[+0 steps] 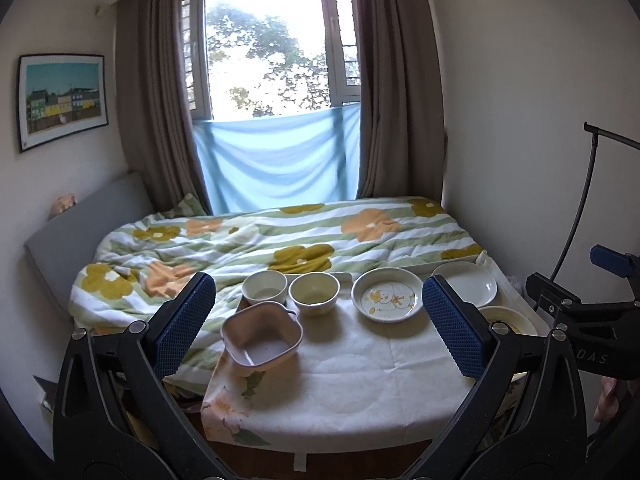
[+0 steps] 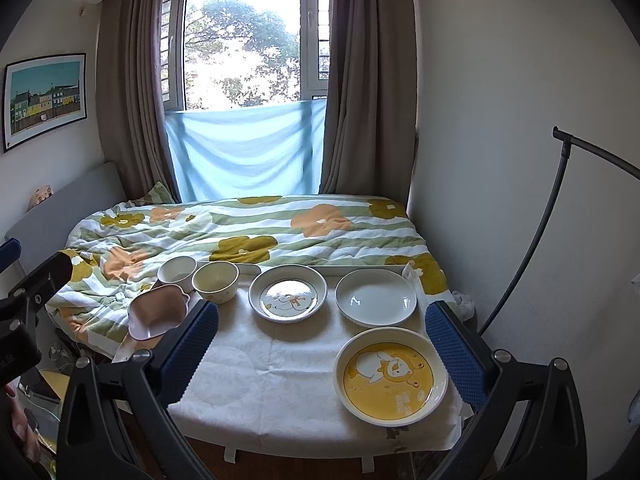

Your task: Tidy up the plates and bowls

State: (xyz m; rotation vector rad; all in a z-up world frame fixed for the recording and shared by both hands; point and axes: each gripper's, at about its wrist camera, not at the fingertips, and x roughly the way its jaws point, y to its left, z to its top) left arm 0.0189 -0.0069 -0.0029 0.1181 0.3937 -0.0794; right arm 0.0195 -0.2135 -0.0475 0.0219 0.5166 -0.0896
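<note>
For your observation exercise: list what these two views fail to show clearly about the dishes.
- Yellow plate: left view, mostly hidden behind the left tongs' finger.
- Pink dish: right view, near corner covered by the right tongs' finger.
- Tray: both views, mostly hidden by dishes.

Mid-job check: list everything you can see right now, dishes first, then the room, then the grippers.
pink square bowl: 1, pink, table's left edge
white bowl: 1, white, back left
cream bowl: 1, cream, beside the white bowl
duck plate: 1, white with orange print, back centre
plain plate: 1, white, back right
yellow plate: 1, yellow centre, front right
tablecloth: 1, white, on table
quilt: 1, floral, on bed
blue cloth: 1, below window
picture: 1, left wall
left gripper: jaws open, empty
right gripper: jaws open, empty
</note>
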